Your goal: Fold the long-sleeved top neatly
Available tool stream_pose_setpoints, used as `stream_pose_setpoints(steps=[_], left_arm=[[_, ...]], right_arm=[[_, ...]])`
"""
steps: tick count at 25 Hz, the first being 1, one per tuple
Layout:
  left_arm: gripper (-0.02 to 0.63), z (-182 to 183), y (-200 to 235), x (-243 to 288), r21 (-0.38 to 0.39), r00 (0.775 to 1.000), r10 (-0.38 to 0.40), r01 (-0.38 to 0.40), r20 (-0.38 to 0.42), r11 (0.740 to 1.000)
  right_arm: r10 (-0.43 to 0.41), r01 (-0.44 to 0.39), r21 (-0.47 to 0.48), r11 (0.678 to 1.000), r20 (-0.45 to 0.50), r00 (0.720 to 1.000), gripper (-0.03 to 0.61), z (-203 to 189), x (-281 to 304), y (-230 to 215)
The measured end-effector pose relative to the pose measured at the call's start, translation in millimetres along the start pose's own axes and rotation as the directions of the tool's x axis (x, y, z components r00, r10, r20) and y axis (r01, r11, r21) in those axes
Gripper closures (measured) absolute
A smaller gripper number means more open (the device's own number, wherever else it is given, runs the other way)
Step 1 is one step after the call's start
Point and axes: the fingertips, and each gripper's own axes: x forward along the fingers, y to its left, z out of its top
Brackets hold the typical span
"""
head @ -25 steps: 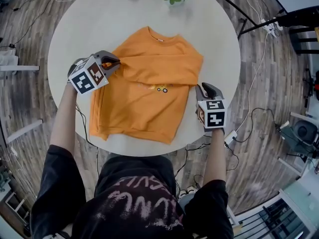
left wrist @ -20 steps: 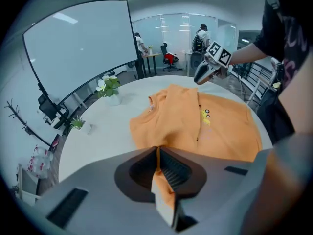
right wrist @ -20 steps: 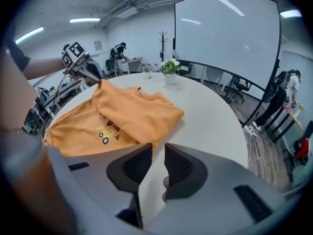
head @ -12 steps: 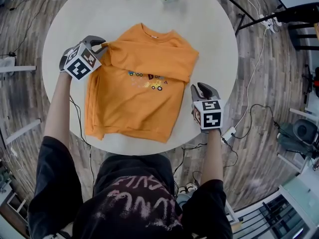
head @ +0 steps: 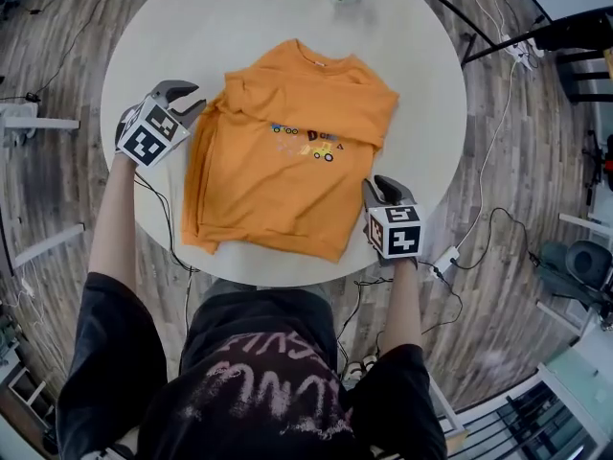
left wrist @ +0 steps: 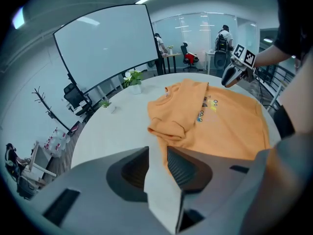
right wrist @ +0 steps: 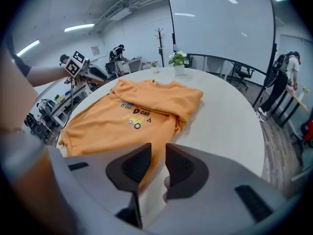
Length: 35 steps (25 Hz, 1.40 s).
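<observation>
Orange top [head: 287,161] lies mid-tabletop [head: 192,27], collar toward frame top. Left gripper [head: 189,99] sits beside its upper-left shoulder, right gripper [head: 376,186] nearest the lower-right hem corner; both sets of fingers have just been opening, apart, clamping nothing

— The long-sleeved top [head: 287,171] is soft, matt orange cloth, with a ribbed hem and a flat printed motif.
— The table [head: 192,27] has a smooth, pale, matt top. The floor [head: 57,209] is grained wood planking.
— The left gripper [left wrist: 157,153] and right gripper [right wrist: 159,151] look like matt grey plastic, and their pads [right wrist: 178,170] are dark and finely ridged.
</observation>
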Motion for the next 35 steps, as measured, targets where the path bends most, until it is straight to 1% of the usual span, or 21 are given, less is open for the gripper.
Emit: stream_pose_setpoints(steps=[4, 10, 12, 15, 17, 20, 22, 26, 28, 30, 32, 33, 35], left_arm=[[0.472, -41.4, -31.9, -27.7, -0.020, 1.000, -0.024, 0.023, -0.008, 1.000], [0.449, -106.0, -103.7, -60.1, -0.111, 0.993, -0.114, 0.116, 0.017, 0.987], [0.448, -124.5, -123.6, -68.0, -0.147, 0.990, -0.137, 0.139, 0.021, 0.979], [0.448, -144.1, -154.3, -79.9, -0.207, 0.981, -0.186, 0.192, 0.046, 0.959], [0.448, -154.0, -176.8, -85.0, -0.225, 0.973, -0.222, 0.230, 0.064, 0.947], [0.440, -162.4, -206.8, -86.4, -0.255, 0.957, -0.275, 0.290, 0.094, 0.923], [0.436, -163.5, -219.1, -87.1, -0.278, 0.950, -0.290, 0.310, 0.112, 0.909], [0.424, -165.4, -236.3, -84.0, -0.314, 0.947, -0.305, 0.322, 0.105, 0.893], [0.423, -162.4, -241.9, -79.7, -0.348, 0.945, -0.306, 0.327, 0.115, 0.879], [0.423, -162.6, -245.3, -76.3, -0.387, 0.949, -0.293, 0.315, 0.116, 0.867], [0.430, -165.6, -247.3, -73.8, -0.404, 0.958, -0.271, 0.285, 0.092, 0.869], [0.447, -165.6, -248.2, -73.1, -0.402, 0.962, -0.262, 0.271, 0.080, 0.875], [0.507, -162.7, -248.5, -73.4, -0.384, 0.968, -0.243, 0.248, 0.062, 0.890]], right_arm=[[-0.007, 0.007, -0.007, 1.000, 0.009, 1.000, 0.480, -10.0, -13.1, 35.2], [-0.039, 0.041, -0.063, 0.997, 0.043, 0.998, 0.479, -13.3, -35.4, 94.6], [-0.046, 0.050, -0.075, 0.996, 0.058, 0.997, 0.479, -13.9, -41.4, 115.2], [-0.042, 0.048, -0.099, 0.994, 0.064, 0.997, 0.477, -17.1, -46.3, 144.9], [-0.034, 0.040, -0.109, 0.993, 0.056, 0.998, 0.477, -21.9, -46.4, 160.2], [-0.025, 0.032, -0.135, 0.990, 0.049, 0.998, 0.477, -24.1, -46.4, 174.6], [-0.019, 0.027, -0.156, 0.987, 0.051, 0.999, 0.477, -22.7, -47.1, 181.6], [0.009, -0.001, -0.166, 0.986, 0.046, 0.999, 0.477, -32.9, -47.3, 190.2], [0.014, -0.007, -0.174, 0.985, 0.039, 0.999, 0.477, -41.1, -48.6, 188.5], [0.022, -0.014, -0.171, 0.985, 0.046, 0.999, 0.477, -48.4, -51.6, 188.0], [0.032, -0.023, -0.156, 0.987, 0.053, 0.998, 0.477, -57.9, -55.5, 186.9], [0.034, -0.026, -0.152, 0.988, 0.052, 0.998, 0.477, -62.8, -58.0, 184.9], [0.036, -0.028, -0.151, 0.988, 0.049, 0.998, 0.477, -71.0, -63.4, 179.0]])
